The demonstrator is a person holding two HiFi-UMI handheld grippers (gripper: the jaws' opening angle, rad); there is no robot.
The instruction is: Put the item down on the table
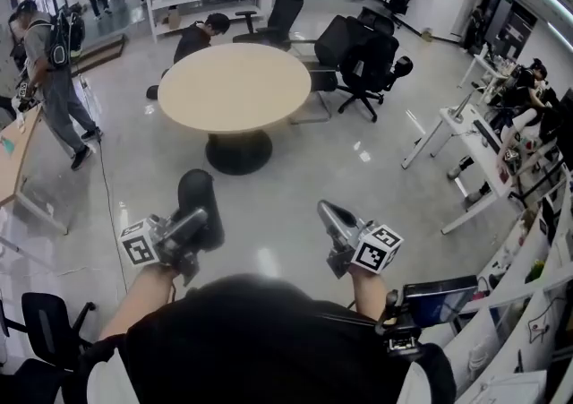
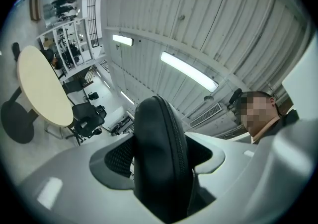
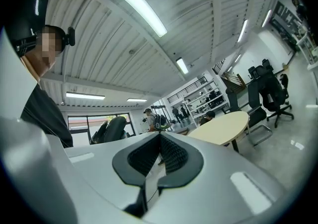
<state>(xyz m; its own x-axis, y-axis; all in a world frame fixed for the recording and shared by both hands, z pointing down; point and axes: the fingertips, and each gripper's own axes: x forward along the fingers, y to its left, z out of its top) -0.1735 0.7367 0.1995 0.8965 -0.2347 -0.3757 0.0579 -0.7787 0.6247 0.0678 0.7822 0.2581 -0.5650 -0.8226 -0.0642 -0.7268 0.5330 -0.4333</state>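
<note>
I'm looking down past my own black shirt, and the left gripper (image 1: 191,227) is pinching the item, a black zip case (image 1: 199,198), between its jaws. In the left gripper view the case (image 2: 160,161) fills the gap: a smooth, matte, rounded oval shell with a zip seam running up its edge. The dark ribbed pads (image 2: 119,156) press on its flanks, so the jaws sit fairly wide around it. The case is in the air over the glossy grey floor (image 1: 286,205), well short of the table (image 1: 235,87). That table is round, with a pale beige flat top on a black pedestal base (image 1: 238,153). The right gripper (image 1: 328,211) carries nothing. In its own view the jaws are pressed together with only a thin slit showing between the textured pads (image 3: 174,154). Black office chairs (image 1: 367,57) stand beyond the table.
</note>
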